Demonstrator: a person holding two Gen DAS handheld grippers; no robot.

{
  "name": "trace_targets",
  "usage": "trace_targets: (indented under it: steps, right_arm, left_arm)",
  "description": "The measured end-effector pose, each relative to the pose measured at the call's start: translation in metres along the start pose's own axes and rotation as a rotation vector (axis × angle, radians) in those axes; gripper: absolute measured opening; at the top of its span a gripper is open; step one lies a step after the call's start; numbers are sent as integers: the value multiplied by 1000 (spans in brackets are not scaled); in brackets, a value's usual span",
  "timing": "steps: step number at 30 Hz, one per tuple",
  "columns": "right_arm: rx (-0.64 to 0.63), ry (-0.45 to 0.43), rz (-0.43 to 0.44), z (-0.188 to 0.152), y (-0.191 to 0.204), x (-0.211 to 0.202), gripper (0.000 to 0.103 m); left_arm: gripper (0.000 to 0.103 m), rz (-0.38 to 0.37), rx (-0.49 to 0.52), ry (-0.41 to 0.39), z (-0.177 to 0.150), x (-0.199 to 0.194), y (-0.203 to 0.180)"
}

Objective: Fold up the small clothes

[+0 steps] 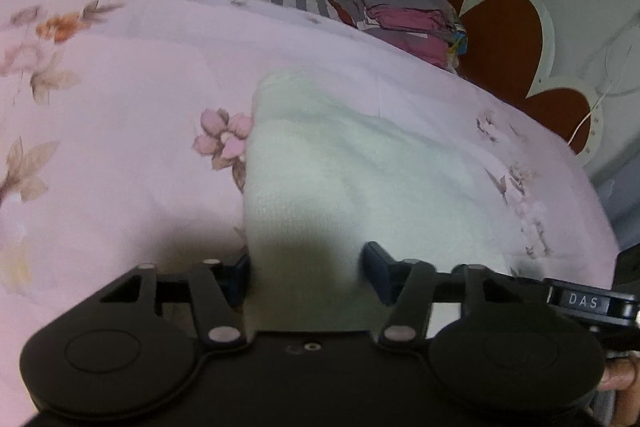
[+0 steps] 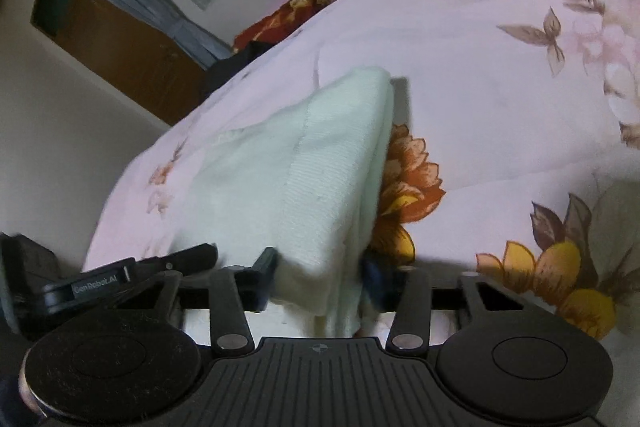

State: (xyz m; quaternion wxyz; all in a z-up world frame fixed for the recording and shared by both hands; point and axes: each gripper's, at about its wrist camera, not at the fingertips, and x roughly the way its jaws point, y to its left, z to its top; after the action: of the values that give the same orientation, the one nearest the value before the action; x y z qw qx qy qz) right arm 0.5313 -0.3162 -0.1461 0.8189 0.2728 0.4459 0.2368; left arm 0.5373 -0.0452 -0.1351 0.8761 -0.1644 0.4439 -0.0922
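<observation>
So we've got a pale mint knit garment (image 1: 340, 163) lying on the bed's pink floral sheet (image 1: 120, 75), with its near edge pulled up toward us. Our left hand-held gripper (image 1: 306, 273) has that edge between its fingers, both pads touching the cloth. Our right hand-held gripper (image 2: 320, 275) is pinching a bunched fold of the same garment. A stack of folded clothes (image 1: 404, 15) sits near the bed's far corner.

Left gripper (image 1: 306, 277) pads sit behind the white garment (image 1: 360, 179), so actual contact is unreadable. Right gripper (image 2: 320, 281): one fingertip (image 2: 378, 277) blurred and half-buried in cloth. Garment's near edge drops out of sight behind both gripper bodies.
</observation>
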Motion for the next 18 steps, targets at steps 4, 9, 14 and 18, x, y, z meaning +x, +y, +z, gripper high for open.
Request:
trace_targets:
  steps: [4,9,14,18]
  right_arm:
    - [-26,-18,-29,-5,8,-2,31]
    - [-92,-52,-69,-11,32,-5,28]
    - [-136,-92,-99,-20,57,-12,28]
    - [-161,-110,-108,-28,83,-17,28]
  left_arm:
    - [37,58,96,-29,1,-10,-18]
    - [35,84,190,-53,-1,-24,-31]
    - [35,69,246,-79,-1,-44,-30]
    - [35,59,258,-103,-1,-68,-11]
